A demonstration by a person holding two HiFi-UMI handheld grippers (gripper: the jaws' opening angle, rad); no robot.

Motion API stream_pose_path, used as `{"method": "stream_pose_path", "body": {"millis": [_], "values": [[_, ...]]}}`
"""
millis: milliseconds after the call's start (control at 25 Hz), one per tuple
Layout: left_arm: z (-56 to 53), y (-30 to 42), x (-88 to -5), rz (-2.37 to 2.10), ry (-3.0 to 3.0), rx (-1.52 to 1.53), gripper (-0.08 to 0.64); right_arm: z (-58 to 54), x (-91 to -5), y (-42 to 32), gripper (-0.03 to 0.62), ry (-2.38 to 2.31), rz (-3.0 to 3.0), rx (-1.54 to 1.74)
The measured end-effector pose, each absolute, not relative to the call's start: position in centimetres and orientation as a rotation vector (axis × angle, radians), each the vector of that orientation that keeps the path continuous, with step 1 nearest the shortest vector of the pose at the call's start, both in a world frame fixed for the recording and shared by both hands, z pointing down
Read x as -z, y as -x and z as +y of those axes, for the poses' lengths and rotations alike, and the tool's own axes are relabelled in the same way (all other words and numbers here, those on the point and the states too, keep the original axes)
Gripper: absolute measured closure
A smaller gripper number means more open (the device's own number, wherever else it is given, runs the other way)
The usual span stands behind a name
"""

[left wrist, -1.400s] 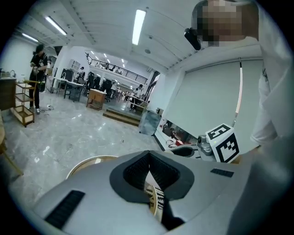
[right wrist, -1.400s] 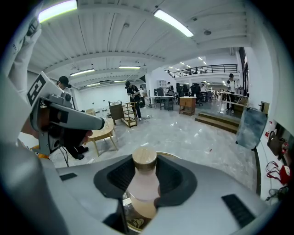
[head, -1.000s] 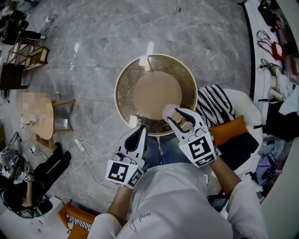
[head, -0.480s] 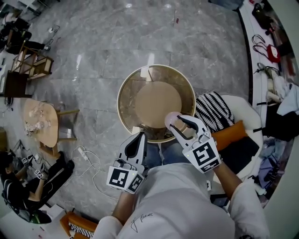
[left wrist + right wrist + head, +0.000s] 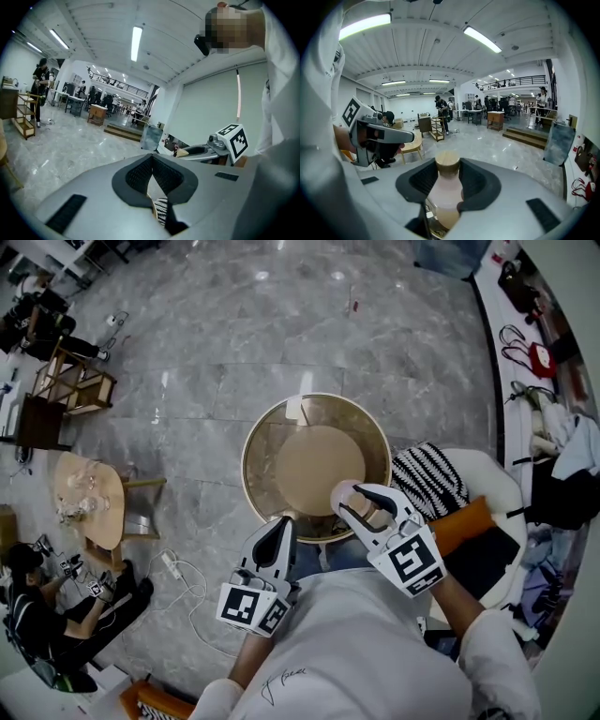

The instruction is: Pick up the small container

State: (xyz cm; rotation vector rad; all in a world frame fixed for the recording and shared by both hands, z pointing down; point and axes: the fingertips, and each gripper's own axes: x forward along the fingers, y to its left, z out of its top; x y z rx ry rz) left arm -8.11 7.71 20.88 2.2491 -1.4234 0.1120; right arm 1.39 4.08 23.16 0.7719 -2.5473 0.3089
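- Up close, at the bottom of the head view, the person's white shirt [image 5: 361, 652] fills the frame, and both forearms reach forward out of it.
- Just ahead of the shirt on the person's left, the left gripper [image 5: 279, 525] points toward the table. In its own view the two black pads meet at their tips with nothing between them.
- Beside it on the person's right, the right gripper [image 5: 359, 502] is clamped on the small container [image 5: 344, 494], one pad pressing on each side of its body.
- In the right gripper view the small container stands upright between the pads. It is a pale pink jar, and its wooden lid [image 5: 447, 164] rises above the jaws.
- Seen from the head view, the container sits over the near rim of the round table [image 5: 255, 442], which has a glassy outer ring and a plain tan centre.
- Right of the table are a black-and-white striped cushion [image 5: 429, 480] and an orange cushion [image 5: 461, 516], both on a white chair [image 5: 499, 472].
- Around the table spreads a grey marble floor [image 5: 197, 343], with a white cable [image 5: 176, 566] lying on it to the left.
- Farther left stands a small wooden side table [image 5: 91, 501].
- Farthest off, in the right gripper view, people [image 5: 440, 108] stand among desks at the back of the hall.
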Motion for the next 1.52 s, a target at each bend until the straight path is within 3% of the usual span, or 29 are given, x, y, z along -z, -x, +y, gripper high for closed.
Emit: {"method": "stream_pose_path", "body": {"millis": [1520], "values": [[6.3,9.8,-14.1,-1.524,-2.387,-0.048,0.541,3.0,-16.4,-1.1,0.443,-0.932,-2.631,-0.276]]}}
